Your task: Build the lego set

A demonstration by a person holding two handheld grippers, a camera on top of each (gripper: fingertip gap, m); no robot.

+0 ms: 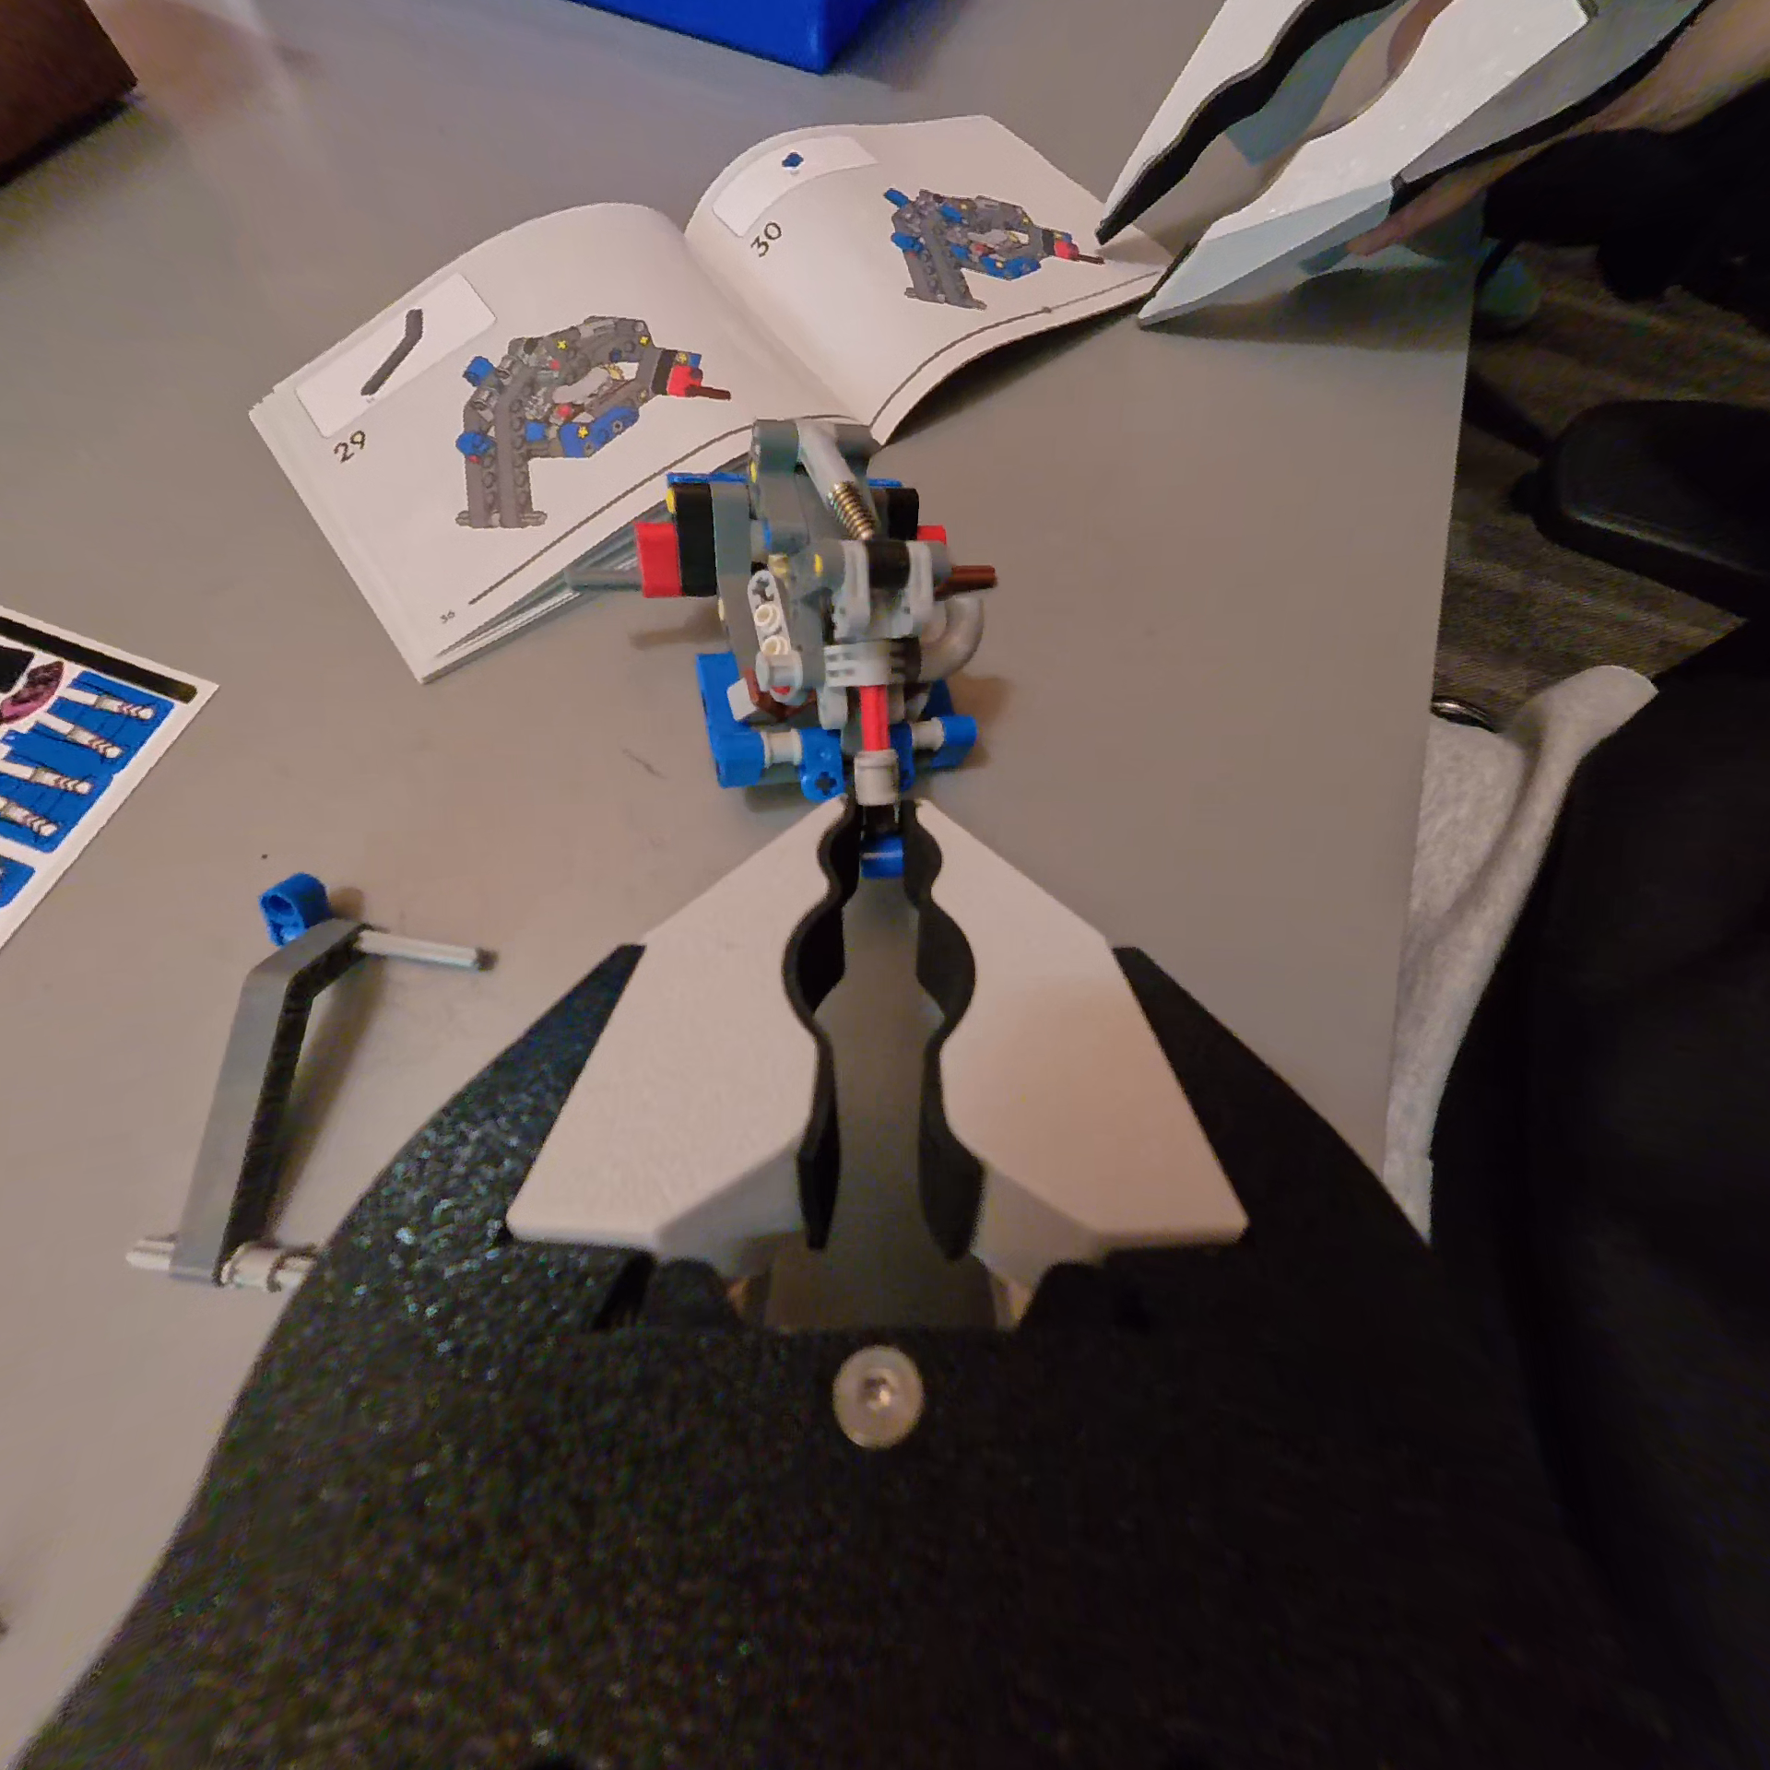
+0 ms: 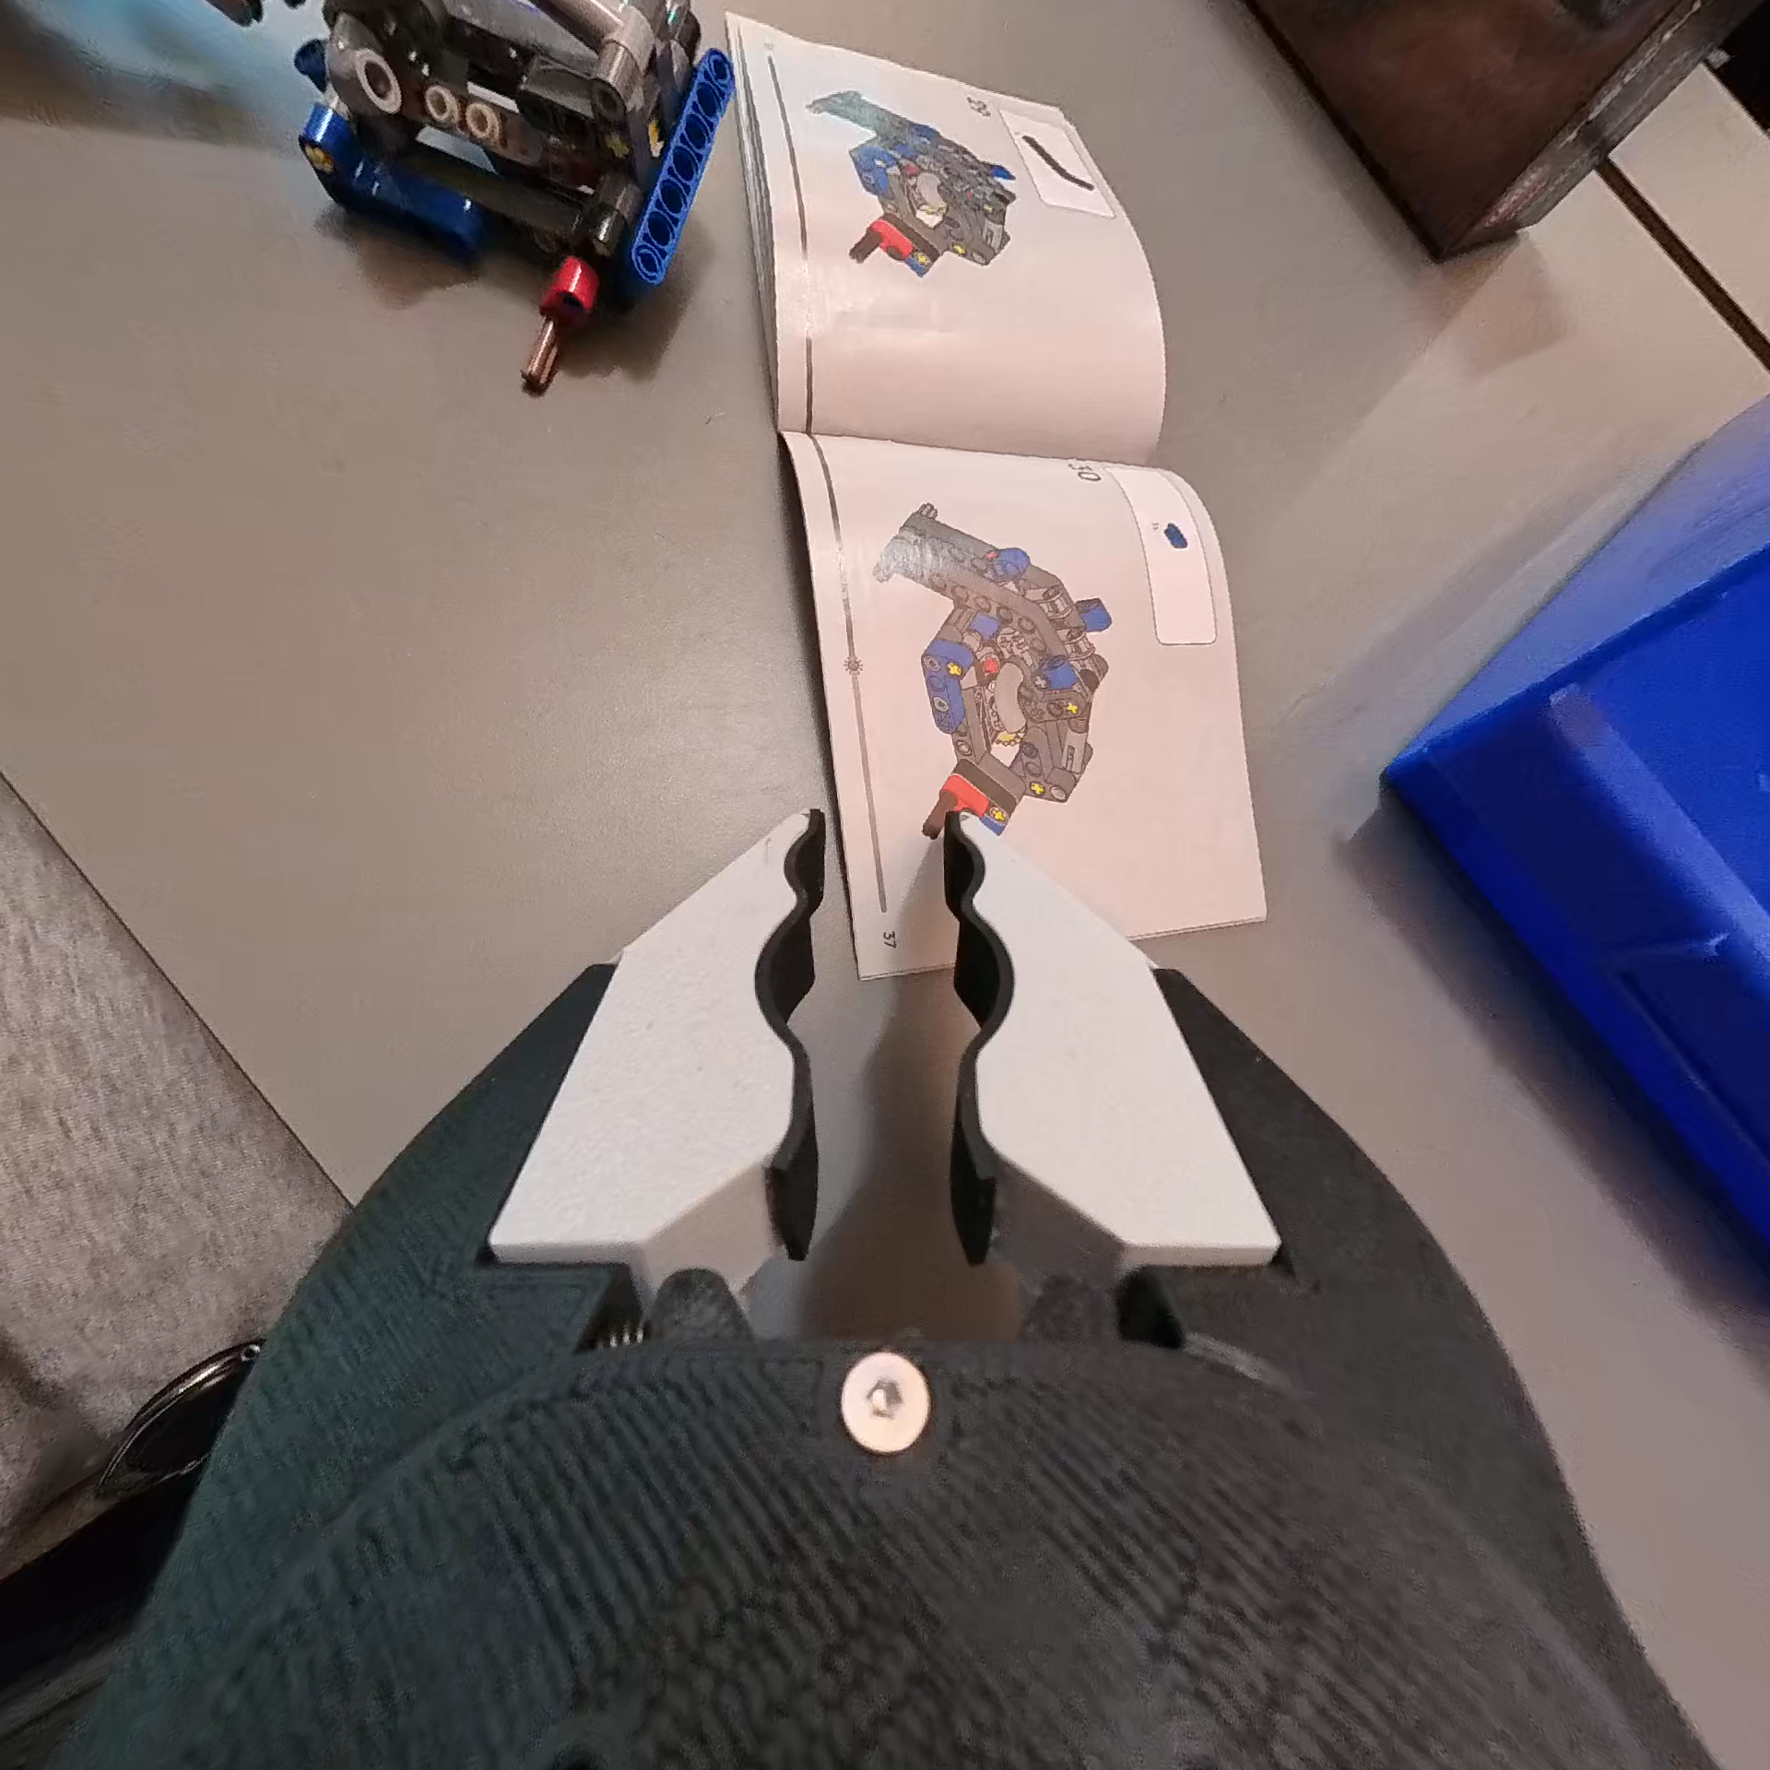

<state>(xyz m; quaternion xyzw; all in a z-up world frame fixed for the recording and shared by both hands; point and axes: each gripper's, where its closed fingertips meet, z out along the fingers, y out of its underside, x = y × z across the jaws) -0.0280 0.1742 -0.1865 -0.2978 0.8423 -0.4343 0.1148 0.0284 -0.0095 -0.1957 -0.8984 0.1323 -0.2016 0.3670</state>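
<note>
Left gripper [image 1: 878, 831]: fingertips pinched on a small blue piece [image 1: 881, 855], right at the near end of the model
Right gripper [image 2: 883, 831]: fingers spread with a clear gap, nothing between them; tips over the near edge of the booklet's right page; also seen in the left view at upper right [image 1: 1140, 273], resting on that page
Model [image 1: 824, 613]: part-built grey, blue and red assembly with a spring and a red axle, standing on the table just in front of the booklet; in the right view it sits at upper left [image 2: 517, 144]
Booklet [image 1: 594, 383]: open flat on two build-step pages, each with a drawing of the model
Loose arm [image 1: 259, 1082]: grey bent beam with axles and a blue connector, lying left of the left gripper
Sticker sheet [image 1: 77, 757]: blue and white, at the left edge
Bin [image 2: 1619, 814]: blue, right of the booklet
Table [image 1: 1149, 766]: grey
</note>
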